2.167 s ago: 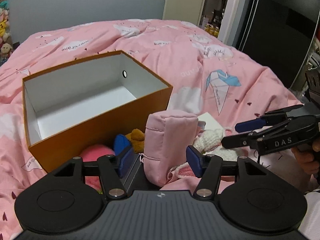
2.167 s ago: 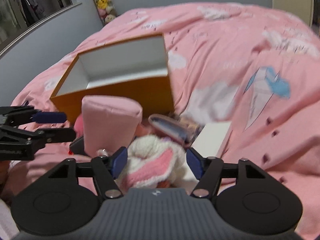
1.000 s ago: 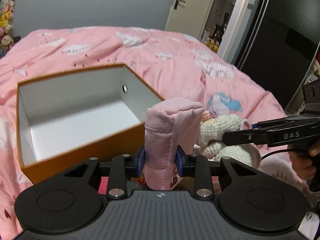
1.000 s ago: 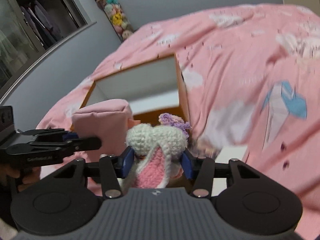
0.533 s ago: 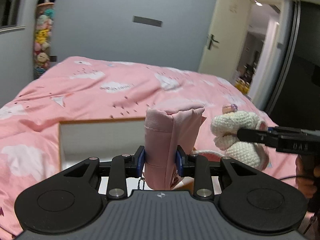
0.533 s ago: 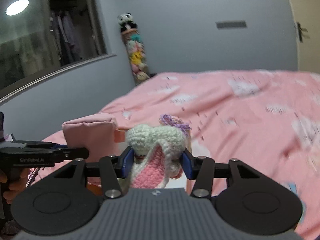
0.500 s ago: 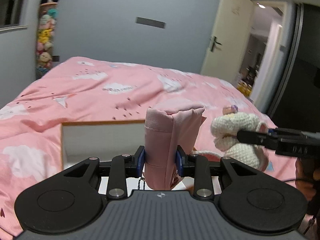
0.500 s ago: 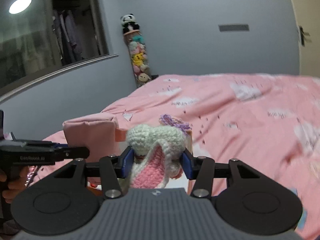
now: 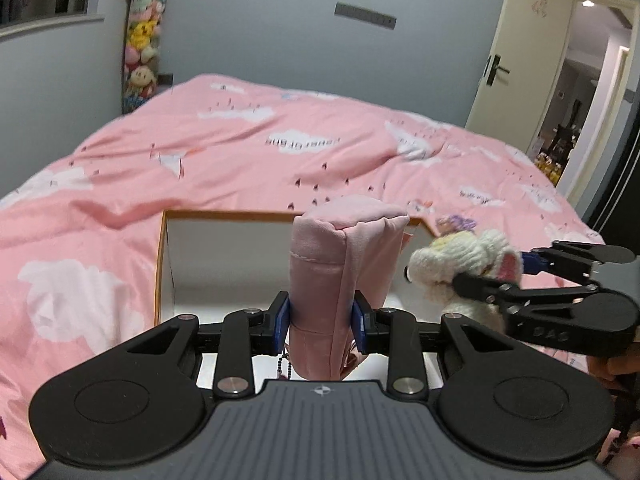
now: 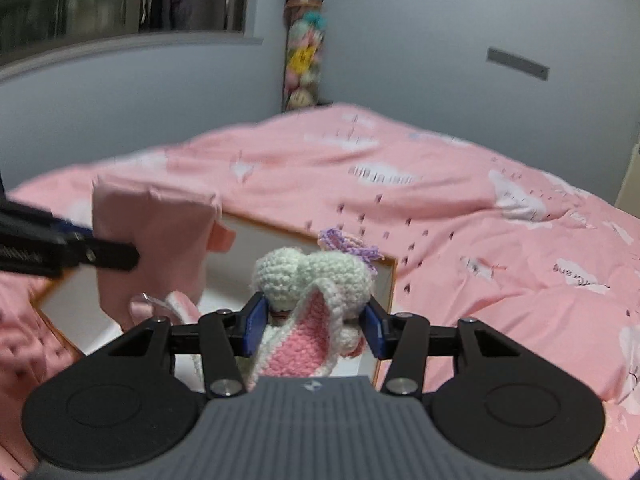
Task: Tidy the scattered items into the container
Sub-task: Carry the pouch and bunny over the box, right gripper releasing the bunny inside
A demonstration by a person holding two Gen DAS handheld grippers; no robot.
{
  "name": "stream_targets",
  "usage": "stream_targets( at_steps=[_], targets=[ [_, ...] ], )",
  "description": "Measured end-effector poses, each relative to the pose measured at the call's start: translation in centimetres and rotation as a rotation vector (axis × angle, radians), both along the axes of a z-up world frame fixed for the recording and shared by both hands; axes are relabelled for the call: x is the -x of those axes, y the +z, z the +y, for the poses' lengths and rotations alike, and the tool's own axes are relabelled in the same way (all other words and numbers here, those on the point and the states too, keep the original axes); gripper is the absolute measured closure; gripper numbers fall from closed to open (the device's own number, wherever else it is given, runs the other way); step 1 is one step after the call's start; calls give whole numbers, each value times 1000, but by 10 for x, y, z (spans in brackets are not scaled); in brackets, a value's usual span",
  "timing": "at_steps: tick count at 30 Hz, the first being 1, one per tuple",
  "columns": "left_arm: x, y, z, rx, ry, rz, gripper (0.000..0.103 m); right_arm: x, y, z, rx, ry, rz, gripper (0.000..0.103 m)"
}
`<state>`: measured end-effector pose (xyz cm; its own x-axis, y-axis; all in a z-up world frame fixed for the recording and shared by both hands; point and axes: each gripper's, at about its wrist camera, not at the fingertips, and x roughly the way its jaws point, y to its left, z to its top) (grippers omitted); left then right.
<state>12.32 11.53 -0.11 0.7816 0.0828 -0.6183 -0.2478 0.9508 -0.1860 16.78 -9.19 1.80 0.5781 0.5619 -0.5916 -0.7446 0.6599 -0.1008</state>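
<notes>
My left gripper [image 9: 321, 318] is shut on a pink fabric pouch [image 9: 340, 276] and holds it upright over the near part of the orange box [image 9: 162, 256] with white inner walls. My right gripper [image 10: 314, 326] is shut on a white and pink crocheted bunny [image 10: 316, 284] above the same box [image 10: 390, 292]. In the left wrist view the bunny [image 9: 460, 264] and the right gripper [image 9: 516, 268] sit to the right of the pouch. In the right wrist view the pouch [image 10: 148, 236] and the left gripper [image 10: 92, 250] are at the left. The box floor is mostly hidden.
The box sits on a bed with a pink cloud-print duvet [image 9: 280, 152]. A hanging column of plush toys [image 9: 142, 44] is at the grey wall behind. A door [image 9: 516, 64] stands open at the far right. A window ledge [image 10: 120, 48] runs along the left wall.
Both grippers closed on their items, lifted them off the bed and carried them forward over the box. In the last half second both moved a little further over the box opening.
</notes>
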Motion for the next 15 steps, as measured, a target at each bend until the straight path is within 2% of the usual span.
stream_targets(
  at_steps=[7, 15],
  targets=[
    [-11, -15, 1, 30, -30, 53, 67, -35, -37, 14, 151, 5, 155, 50],
    [-25, -32, 6, 45, -36, 138, 67, -24, -58, 39, 289, 67, 185, 48]
  ],
)
